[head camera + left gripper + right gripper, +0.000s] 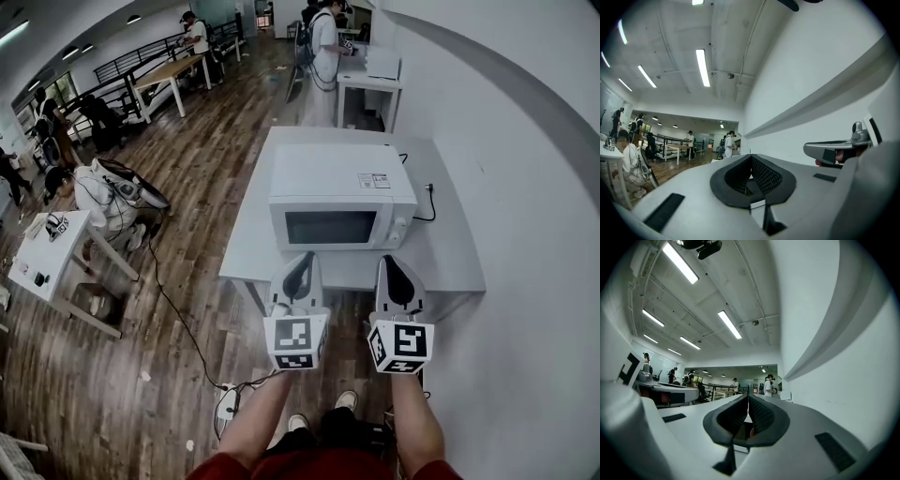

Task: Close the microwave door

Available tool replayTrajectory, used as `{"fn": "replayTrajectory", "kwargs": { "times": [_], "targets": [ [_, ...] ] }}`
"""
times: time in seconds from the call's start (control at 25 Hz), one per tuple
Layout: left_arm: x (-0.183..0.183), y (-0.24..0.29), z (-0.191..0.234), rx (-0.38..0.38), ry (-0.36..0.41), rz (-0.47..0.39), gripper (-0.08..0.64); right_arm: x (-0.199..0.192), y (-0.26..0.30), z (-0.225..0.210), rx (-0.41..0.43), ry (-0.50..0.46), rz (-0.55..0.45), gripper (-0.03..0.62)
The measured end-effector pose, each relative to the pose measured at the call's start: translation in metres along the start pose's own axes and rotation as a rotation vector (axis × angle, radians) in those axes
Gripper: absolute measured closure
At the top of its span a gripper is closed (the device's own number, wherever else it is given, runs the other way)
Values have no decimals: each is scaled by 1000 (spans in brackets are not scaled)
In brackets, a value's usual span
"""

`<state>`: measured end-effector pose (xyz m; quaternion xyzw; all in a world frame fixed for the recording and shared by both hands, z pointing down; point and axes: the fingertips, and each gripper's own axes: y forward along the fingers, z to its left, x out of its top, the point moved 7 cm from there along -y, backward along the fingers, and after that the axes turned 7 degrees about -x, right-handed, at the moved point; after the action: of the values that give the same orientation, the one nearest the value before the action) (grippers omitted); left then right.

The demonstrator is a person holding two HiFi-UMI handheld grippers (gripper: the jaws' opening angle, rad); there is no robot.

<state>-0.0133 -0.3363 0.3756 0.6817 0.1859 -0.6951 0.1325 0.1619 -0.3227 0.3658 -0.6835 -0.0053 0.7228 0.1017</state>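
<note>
Left claw (300, 270): jaws closed, tips meeting, nothing between them. Right claw (397, 274): jaws also together at the tips, nothing held. Both are held level, side by side and apart from each other, each with its marker cube towards the person. The person's bare forearms (267, 417) run back from them to the bottom of the head view.

Just ahead of the claws is the near edge of a white table (448, 258). In the head view the claw tips overlap that edge, below the front of the microwave (339, 178). Contact with the microwave cannot be confirmed from any view.

The microwave is white, sits on the table, and faces the person. Its door (330, 227) is flush with the front and looks closed. The control panel (398, 230) is to the right of the door. A black cable (427, 204) lies on the table at the microwave's right, near the white wall (525, 187).

Further out there is a wooden floor (202, 169). A second white table (42, 258) stands at far left with a person crouched (98, 197) beside it. More people stand at the back of the room.
</note>
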Motion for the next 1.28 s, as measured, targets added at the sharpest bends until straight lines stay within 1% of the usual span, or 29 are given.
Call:
{"fn": "replayTrajectory", "kwargs": {
  "times": [0.12,0.24,0.32,0.44,0.68,0.84,1.28],
  "targets": [
    [7,-20,6,-13,6,-4,532,12,-19,16,-9,-12,-5,565],
    [14,-38,10,-7,2,-8,532,23,-32,27,-12,-27,-6,565],
    [18,-49,10,-2,-10,-15,532,28,-40,33,-3,-31,-12,565],
    [22,-59,4,6,-3,-24,532,34,-46,37,17,-27,-22,565],
    [24,-59,-19,10,22,-31,532,41,-52,29,50,-46,-44,565],
    [23,-57,-29,15,24,-28,532,40,-55,19,57,-51,-38,565],
    [34,-55,-34,16,32,-38,532,48,-57,13,57,-72,-35,565]
  ]
}}
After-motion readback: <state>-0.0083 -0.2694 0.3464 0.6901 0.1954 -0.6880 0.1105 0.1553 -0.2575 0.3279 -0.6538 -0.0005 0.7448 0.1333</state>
